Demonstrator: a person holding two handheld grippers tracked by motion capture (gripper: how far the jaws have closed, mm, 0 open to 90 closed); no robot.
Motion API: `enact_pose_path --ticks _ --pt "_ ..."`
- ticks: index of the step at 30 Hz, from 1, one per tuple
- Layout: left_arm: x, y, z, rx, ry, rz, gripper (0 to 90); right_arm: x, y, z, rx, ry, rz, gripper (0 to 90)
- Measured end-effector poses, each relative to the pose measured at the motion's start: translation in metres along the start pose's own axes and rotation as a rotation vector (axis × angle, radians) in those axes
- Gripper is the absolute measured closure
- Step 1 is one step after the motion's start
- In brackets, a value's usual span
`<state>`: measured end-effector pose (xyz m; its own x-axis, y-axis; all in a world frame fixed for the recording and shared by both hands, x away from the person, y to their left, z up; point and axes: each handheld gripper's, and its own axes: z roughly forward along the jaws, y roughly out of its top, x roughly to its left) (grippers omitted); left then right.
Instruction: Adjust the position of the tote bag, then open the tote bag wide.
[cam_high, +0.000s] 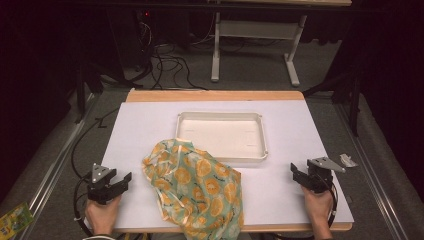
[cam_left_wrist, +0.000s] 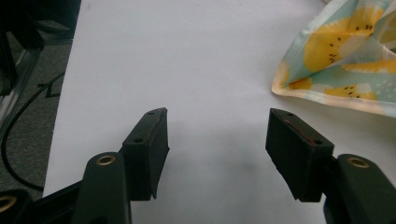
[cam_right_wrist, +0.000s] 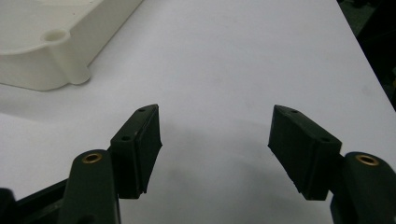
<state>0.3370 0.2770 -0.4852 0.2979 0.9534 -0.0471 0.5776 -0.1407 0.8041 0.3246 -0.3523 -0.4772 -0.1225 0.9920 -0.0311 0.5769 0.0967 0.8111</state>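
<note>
Crumpled pale-green cloth (cam_high: 197, 187) printed with orange slices, overlapping white tray (cam_high: 260, 145), both grippers' jaws spread, empty

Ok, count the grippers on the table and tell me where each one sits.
2. The left gripper rests at the table's near left corner, beside the fruit-print cloth. The right gripper rests at the near right corner, below the white tray. Both have open jaws holding nothing.

Lemon-print bag (cam_high: 200, 187) beside white tray (cam_high: 221, 159), left gripper (cam_high: 121, 181) and right gripper (cam_high: 298, 174) flanking.
</note>
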Motion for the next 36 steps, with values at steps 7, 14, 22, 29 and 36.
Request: enact_pose_path --ticks 7,14,22,29,36 --pt "0.0 0.0 0.0 -0.008 -0.001 0.006 39.9 0.0 0.0 -0.001 -0.003 -0.01 0.01 34.4" --pt "-0.001 0.0 0.001 0.007 0.0 0.013 40.3 -0.001 -0.001 -0.001 -0.013 -0.011 0.012 34.0" --pt "0.0 0.001 -0.001 -0.013 -0.003 -0.002 39.7 -0.002 0.0 0.0 -0.006 -0.01 0.024 33.4" --pt "0.001 0.001 -0.003 -0.03 -0.025 -0.01 38.7 -0.002 0.0 0.0 -0.005 -0.012 0.026 33.4" --pt "-0.01 0.01 -0.007 -0.048 -0.087 0.002 38.0 -0.002 0.0 0.0 -0.001 -0.012 0.033 33.3"
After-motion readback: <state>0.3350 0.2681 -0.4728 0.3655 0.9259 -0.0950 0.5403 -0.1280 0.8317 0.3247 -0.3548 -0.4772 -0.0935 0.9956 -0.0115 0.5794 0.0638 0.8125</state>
